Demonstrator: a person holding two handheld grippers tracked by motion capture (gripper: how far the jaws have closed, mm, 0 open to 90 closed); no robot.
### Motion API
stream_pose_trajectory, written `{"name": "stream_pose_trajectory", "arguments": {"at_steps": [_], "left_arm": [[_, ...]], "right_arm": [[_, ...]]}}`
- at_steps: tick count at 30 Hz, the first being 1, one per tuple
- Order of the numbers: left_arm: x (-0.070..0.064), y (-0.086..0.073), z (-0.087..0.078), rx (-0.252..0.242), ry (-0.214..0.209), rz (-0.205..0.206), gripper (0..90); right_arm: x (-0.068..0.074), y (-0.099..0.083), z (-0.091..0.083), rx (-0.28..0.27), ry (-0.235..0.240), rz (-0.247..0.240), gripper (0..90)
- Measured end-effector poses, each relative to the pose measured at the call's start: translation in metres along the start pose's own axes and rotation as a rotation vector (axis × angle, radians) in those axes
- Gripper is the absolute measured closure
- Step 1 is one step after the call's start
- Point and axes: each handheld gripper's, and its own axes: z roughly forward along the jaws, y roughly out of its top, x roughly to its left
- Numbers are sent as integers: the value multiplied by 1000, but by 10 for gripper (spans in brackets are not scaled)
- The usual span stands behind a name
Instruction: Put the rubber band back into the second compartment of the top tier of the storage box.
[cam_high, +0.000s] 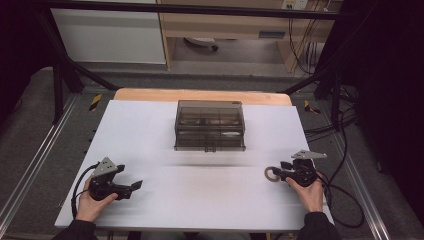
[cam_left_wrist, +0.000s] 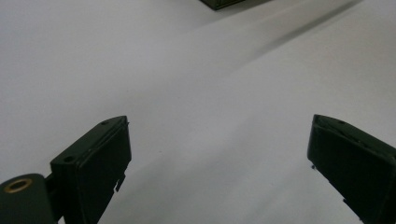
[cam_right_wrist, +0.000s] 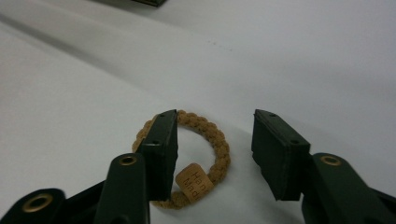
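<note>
— Honestly, that right gripper (cam_right_wrist: 215, 140) sits parted over the braided ring (cam_right_wrist: 205, 154) lying on the white table (cam_high: 200, 200), one jaw inside the loop.

— If it closes, the ring may skid. Left gripper (cam_left_wrist: 219, 154) gapes wide, empty.

Braided ring (cam_right_wrist: 205, 154): left arc hidden behind the right gripper's (cam_right_wrist: 215, 154) near jaw; tag lettering partly cut by that jaw, unreadable in full. Smoky lidded box (cam_high: 210, 126): contents too dim to identify from the high view; in both gripper views only a corner shows, clipped by the top edge.
</note>
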Motion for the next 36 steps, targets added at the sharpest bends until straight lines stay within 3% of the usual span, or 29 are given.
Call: {"name": "stream_pose_trajectory", "arguments": {"at_steps": [15,36], "left_arm": [[0,0,0,1,1,-1,60],[0,0,0,2,2,-1,62]], "right_arm": [[0,0,0,22,-15,-3,727],[3,2,4,53,-26,-33,821]]}}
